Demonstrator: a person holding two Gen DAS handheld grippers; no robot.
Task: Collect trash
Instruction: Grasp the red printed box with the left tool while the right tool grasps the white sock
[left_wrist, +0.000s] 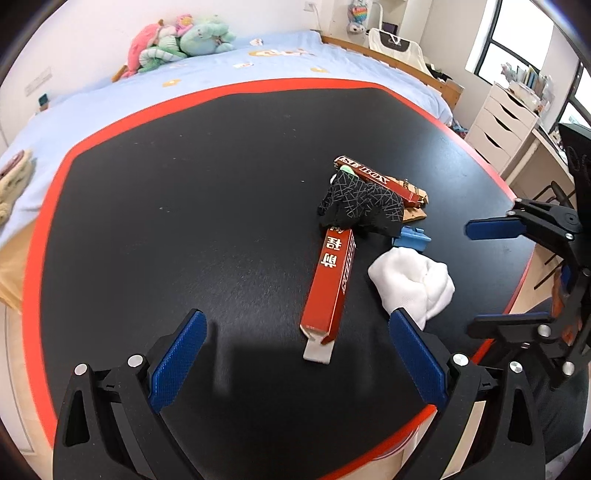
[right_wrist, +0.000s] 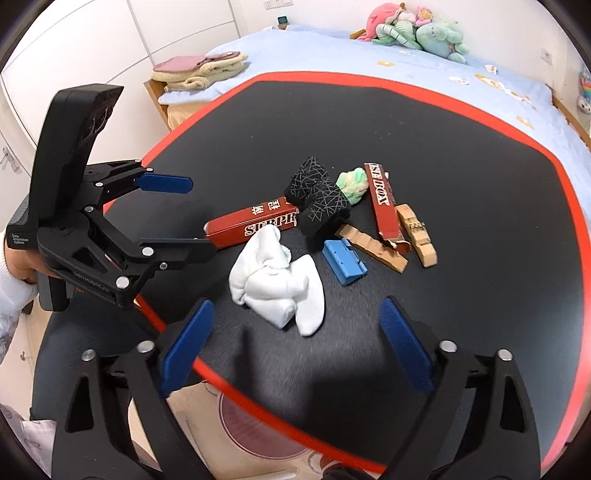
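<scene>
Behind the black, red-edged worktop (left_wrist: 184, 184) runs a bed (left_wrist: 147, 92) with a blue cover and plush toys (left_wrist: 177, 40), so this is a bedroom with the litter heaped near the worktop's middle, probably so both tools can reach it. Nearest lies a crumpled white cloth (right_wrist: 277, 280); left of it a long red box (right_wrist: 255, 223) lies flat with one end flap open. On the far end of that box slumps a black sock (right_wrist: 317, 203) with thin pale lines, a pale green wad (right_wrist: 352, 182) beside it. Further right sit a second red box (right_wrist: 382, 203), torn at its near end, a blue plastic piece (right_wrist: 343, 260) and two brown cardboard scraps (right_wrist: 417, 236). The left gripper (left_wrist: 295, 358) has its fingers wide apart just short of the first box's open end, empty. The right gripper (right_wrist: 295, 343) also stands spread and empty, near the cloth, likely its first pick.
</scene>
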